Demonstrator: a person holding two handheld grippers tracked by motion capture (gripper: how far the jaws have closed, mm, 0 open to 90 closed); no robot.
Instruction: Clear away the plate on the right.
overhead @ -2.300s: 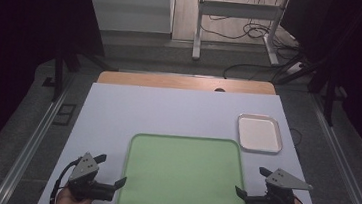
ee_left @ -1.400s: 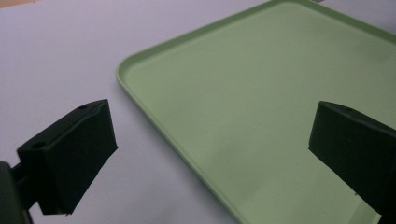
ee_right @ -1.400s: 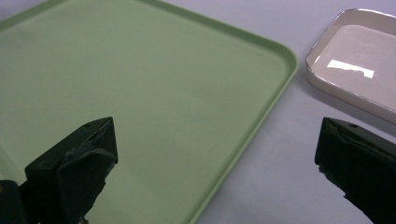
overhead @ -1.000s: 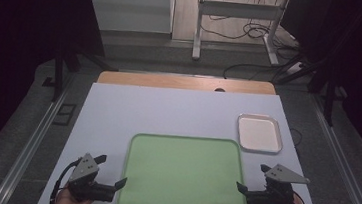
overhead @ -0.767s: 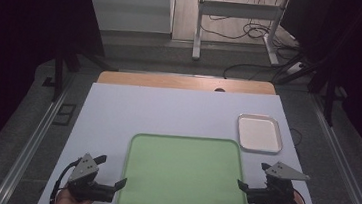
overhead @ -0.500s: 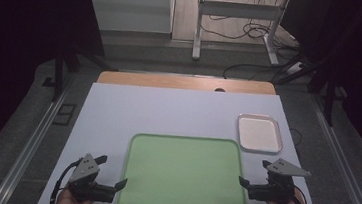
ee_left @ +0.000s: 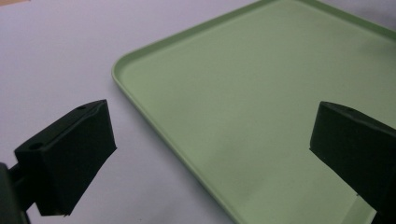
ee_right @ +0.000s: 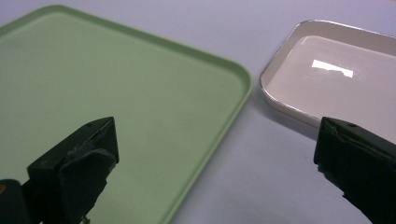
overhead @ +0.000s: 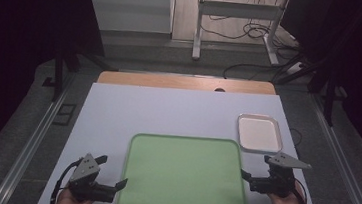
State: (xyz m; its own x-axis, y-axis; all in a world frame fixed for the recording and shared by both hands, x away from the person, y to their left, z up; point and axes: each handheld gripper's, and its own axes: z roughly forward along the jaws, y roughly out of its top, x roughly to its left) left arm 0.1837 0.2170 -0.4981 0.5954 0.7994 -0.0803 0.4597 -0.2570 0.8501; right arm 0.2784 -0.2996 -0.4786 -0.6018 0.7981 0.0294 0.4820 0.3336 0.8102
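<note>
— Has anything been picked up yet?
— No. The green tray (overhead: 186, 177) lies flat at the bottom centre, bare, and the small white tray (overhead: 259, 133) sits just off its upper right corner.
— And the claws?
— The left gripper (overhead: 117, 186) and right gripper (overhead: 247, 177) both flank it, jaws spread wide, holding nothing. All the work looks ahead.

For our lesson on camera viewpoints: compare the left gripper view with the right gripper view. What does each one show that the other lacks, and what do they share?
Left gripper view alone: the near left corner of the green tray, framed by the open left gripper.

Right gripper view alone: the small white tray, lying apart from the green tray's right corner, ahead of the open right gripper.

Shared: the green tray with nothing on it and the pale table.
</note>
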